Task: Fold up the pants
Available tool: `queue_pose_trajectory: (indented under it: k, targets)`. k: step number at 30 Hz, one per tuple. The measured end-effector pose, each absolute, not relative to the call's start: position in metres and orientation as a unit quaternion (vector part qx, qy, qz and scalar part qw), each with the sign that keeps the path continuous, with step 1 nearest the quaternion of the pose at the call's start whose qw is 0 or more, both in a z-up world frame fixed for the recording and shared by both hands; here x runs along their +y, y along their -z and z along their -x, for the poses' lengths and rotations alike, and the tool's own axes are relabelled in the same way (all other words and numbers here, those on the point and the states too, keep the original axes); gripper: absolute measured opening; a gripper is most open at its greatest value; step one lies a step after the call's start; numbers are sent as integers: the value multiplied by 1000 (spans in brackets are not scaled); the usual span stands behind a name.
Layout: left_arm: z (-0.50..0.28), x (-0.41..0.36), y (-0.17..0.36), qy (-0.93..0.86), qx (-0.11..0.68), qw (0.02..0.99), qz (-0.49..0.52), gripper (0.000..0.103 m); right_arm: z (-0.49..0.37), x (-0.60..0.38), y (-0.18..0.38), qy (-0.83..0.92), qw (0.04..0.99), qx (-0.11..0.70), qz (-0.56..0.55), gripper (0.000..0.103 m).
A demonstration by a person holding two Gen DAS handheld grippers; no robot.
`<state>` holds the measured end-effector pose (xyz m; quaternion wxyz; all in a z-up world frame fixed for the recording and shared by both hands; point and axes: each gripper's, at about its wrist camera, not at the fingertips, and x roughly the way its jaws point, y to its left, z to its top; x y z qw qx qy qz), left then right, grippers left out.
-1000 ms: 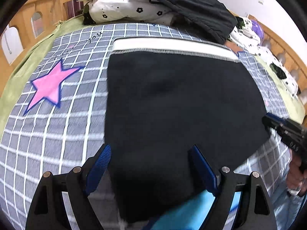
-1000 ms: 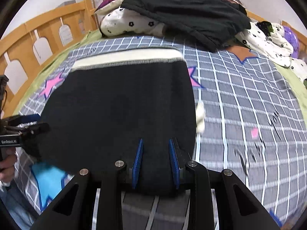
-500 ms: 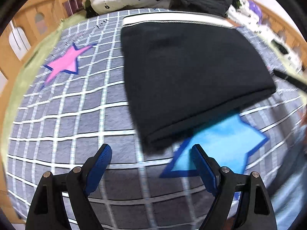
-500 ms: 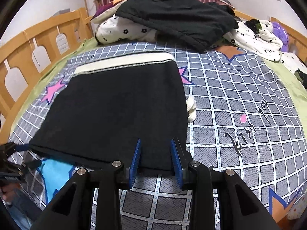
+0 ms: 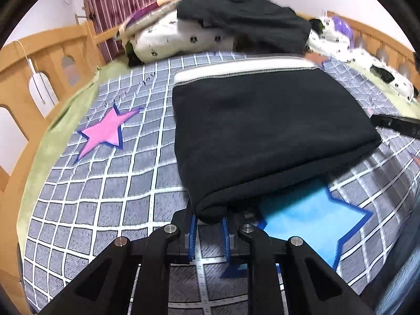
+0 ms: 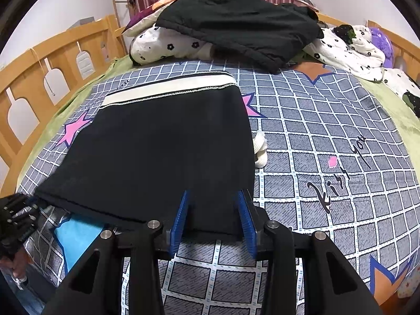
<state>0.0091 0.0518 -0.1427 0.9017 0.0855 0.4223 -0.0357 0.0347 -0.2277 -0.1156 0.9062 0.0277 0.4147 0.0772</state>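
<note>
Left gripper [image 5: 207, 232]: your wide jaws have clamped the folded black pants' [image 5: 262, 131] near corner.
Right gripper [image 6: 214, 218]: your jaws are opening, pads off the hem between them.

One pair of black pants [image 6: 162, 152], folded, with one white waistband strip. Two tongs: left tongs [image 5: 208, 232] and right tongs [image 6: 214, 220]. On the checked bed cover [image 6: 328, 120]: two pink stars, one blue star [image 5: 309, 215], two orange stars. One black garment [image 6: 241, 23] heaped at the far end. One small white knotted cord [image 6: 260, 148] beside the pants. One wooden bed rail [image 6: 52, 60] on each side.
</note>
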Motion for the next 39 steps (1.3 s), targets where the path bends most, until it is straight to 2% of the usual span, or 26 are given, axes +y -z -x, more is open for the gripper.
queue_pose_trajectory:
  k: [2,4,7,9,11,16,21,25,29,32,39]
  targets:
    - [-17,60,166,40,470,880,-57,16,-36,-227,118,-81,903,420,-28,39]
    - [-13,57,162,33,459,885,-67,20,-38,-222,120,-86,900,426,-26,39]
    - [-6,55,150,46,462,882,-80,20,-38,-215,122,-85,899,429,-7,39]
    - [1,60,142,48,460,884,-70,42,-36,-212,121,-85,902,422,2,39]
    - [8,63,131,56,448,891,-55,51,-36,-212,120,-85,904,418,3,39]
    - [15,68,107,54,410,910,-23,55,-38,-219,115,-81,909,409,-13,39]
    - [-12,56,103,52,408,912,3,55,-48,-219,112,-75,914,398,-22,39]
    - [-37,42,114,49,418,907,9,56,-55,-210,117,-90,914,395,-22,39]
    - [-48,34,146,28,446,894,0,66,-63,-199,141,-90,900,427,0,40]
    - [-43,31,144,31,450,893,-13,67,-61,-192,142,-82,899,430,26,39]
    - [-41,38,142,37,468,883,5,68,-56,-202,145,-102,881,462,8,39]
